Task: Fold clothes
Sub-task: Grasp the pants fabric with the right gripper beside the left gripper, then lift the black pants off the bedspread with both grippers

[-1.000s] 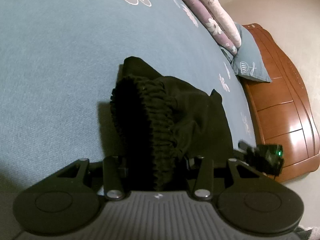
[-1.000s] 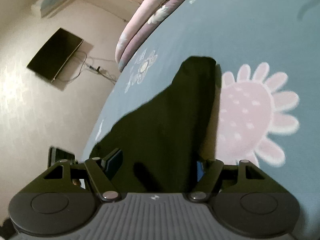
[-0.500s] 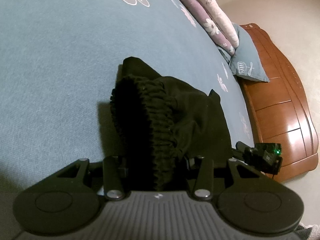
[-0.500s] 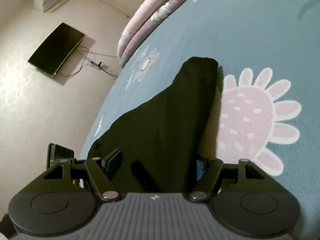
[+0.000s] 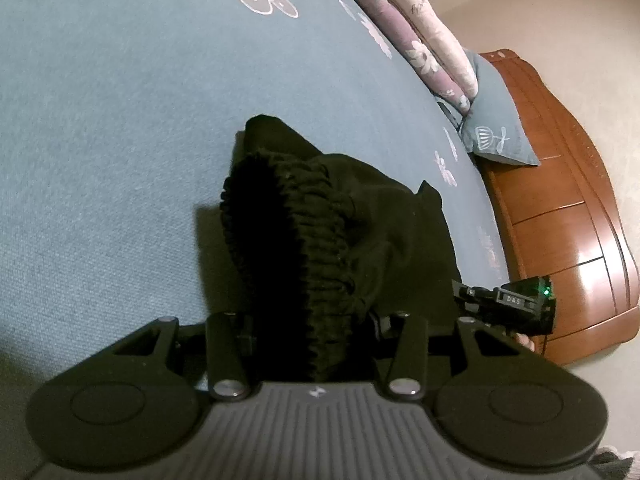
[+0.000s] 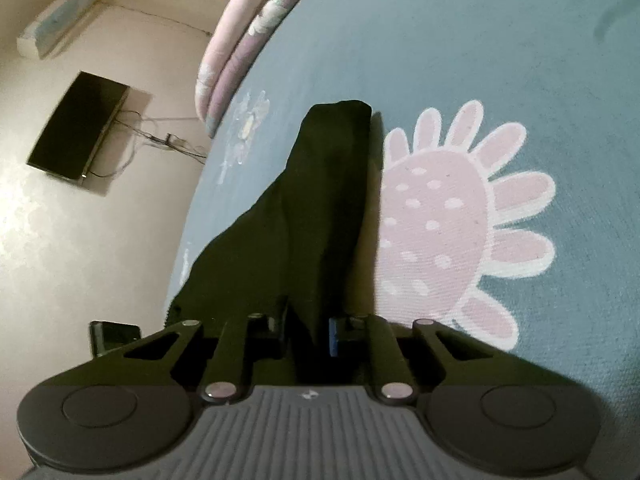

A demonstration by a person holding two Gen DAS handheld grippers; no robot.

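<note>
A black garment [image 5: 392,216] lies bunched on the teal bedspread [image 5: 120,120]. Its ribbed elastic waistband [image 5: 288,232] stands up between the fingers of my left gripper [image 5: 312,326], which is shut on it. The right gripper's body [image 5: 512,304] shows at the garment's right edge in the left wrist view. In the right wrist view the same garment [image 6: 320,200] stretches away as a dark strip. My right gripper [image 6: 308,330] is closing, and its fingers pinch a fold of that cloth at the near end.
A large pink flower print [image 6: 452,224] lies right of the garment. A rolled floral quilt [image 5: 404,24] and a teal pillow [image 5: 496,128] sit by the wooden headboard [image 5: 568,216]. A wall screen [image 6: 76,136] hangs beyond the bed's left edge.
The right gripper's fingers have come together from wide apart onto the black cloth, and the view has rolled slightly. The left gripper and the waistband stay as they were.
</note>
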